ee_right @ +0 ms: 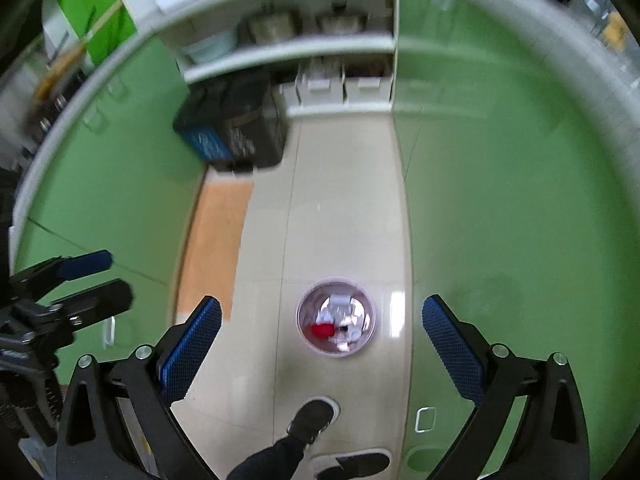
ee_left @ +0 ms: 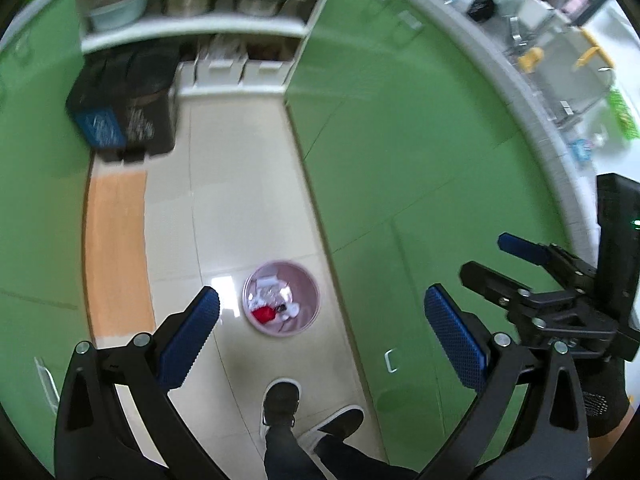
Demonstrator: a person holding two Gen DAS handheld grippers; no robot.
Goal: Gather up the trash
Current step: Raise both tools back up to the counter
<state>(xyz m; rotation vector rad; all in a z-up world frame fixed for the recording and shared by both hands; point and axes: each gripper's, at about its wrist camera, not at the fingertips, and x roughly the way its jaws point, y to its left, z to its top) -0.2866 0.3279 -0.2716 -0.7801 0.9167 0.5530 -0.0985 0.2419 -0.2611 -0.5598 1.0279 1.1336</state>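
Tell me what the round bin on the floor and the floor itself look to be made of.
Round bin: likely thin plastic, pale pink and smooth, with a uniform moulded rim. Floor: probably glazed ceramic tile, cream and glossy; grout lines and bright light reflections show beside the bin.

We see bright, even light, with white glare on the floor tiles (ee_left: pixel 224 284) just beside the pink bin (ee_left: pixel 282 300). Shelves beyond the bin smear with blur; fisheye bending curves the edges.
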